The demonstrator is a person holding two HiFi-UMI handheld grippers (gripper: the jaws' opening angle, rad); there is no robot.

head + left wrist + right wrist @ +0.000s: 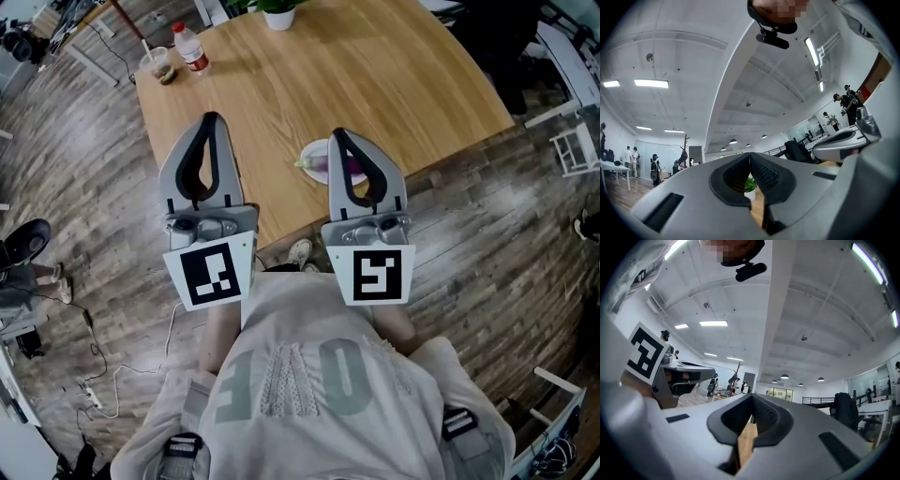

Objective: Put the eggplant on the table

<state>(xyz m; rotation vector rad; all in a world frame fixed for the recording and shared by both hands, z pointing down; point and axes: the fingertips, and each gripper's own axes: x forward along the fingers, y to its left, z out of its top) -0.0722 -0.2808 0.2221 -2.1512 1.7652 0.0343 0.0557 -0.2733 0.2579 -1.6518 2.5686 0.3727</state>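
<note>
I see a water bottle with a red label (192, 49) standing just beside a plastic cup with a straw (161, 66). A potted plant in a white pot (278, 16) stands further to the right. A white plate (310, 150) lies nearer to me. On the wooden floor (487, 234) there is a power strip (94, 398) with cables. In the left gripper view, some people (655, 166) stand far away under ceiling lights (651, 83).

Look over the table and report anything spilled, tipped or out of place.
Nothing stands out. The eggplant lies on its plate near the table's front edge, partly hidden by the right gripper. The bottle and cup stand upright at the far left corner, with no spill visible.
</note>
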